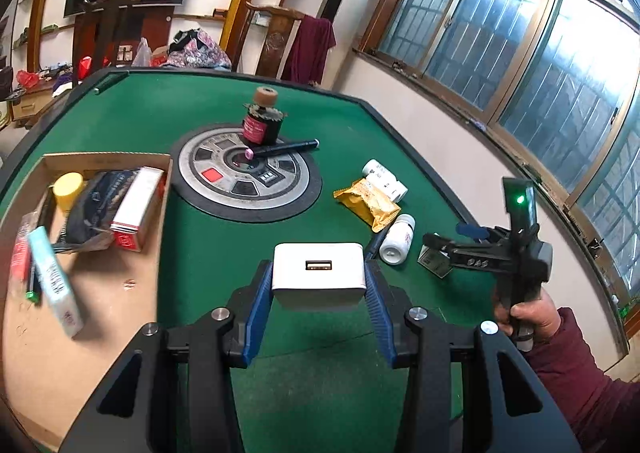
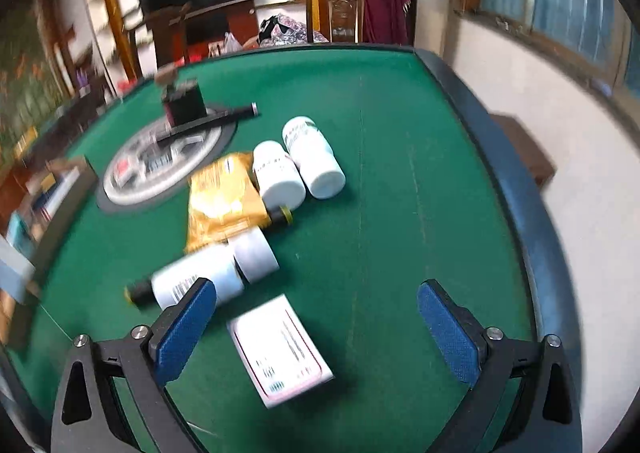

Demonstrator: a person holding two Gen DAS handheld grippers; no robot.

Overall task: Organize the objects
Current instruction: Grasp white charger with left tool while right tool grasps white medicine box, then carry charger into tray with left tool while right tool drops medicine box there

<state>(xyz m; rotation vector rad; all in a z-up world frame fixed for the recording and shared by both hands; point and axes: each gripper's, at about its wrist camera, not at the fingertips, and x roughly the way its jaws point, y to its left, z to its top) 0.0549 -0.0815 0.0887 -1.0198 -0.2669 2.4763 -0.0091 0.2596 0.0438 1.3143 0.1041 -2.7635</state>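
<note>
My left gripper [image 1: 318,269] is shut on a white USB charger block [image 1: 319,277], held above the green table [image 1: 208,237] just right of an open cardboard box [image 1: 108,161]. My right gripper [image 2: 320,329] stands open and low over the table. A small white carton with a pink border [image 2: 280,349] lies flat between its blue pads [image 2: 192,327], untouched. In the left wrist view the right gripper [image 1: 444,235] hangs over that carton [image 1: 434,263], held by a hand in a maroon sleeve. A white bottle [image 2: 216,277] lies on its side beside the left pad.
The box holds a yellow-lidded jar [image 1: 68,185], a red and white carton [image 1: 136,209], a teal carton [image 1: 56,281] and a dark pouch. On the table lie a yellow packet [image 2: 224,197], two white bottles [image 2: 316,157], a black pen [image 1: 288,147], a dark jar [image 1: 260,125] and a grey disc [image 1: 244,173].
</note>
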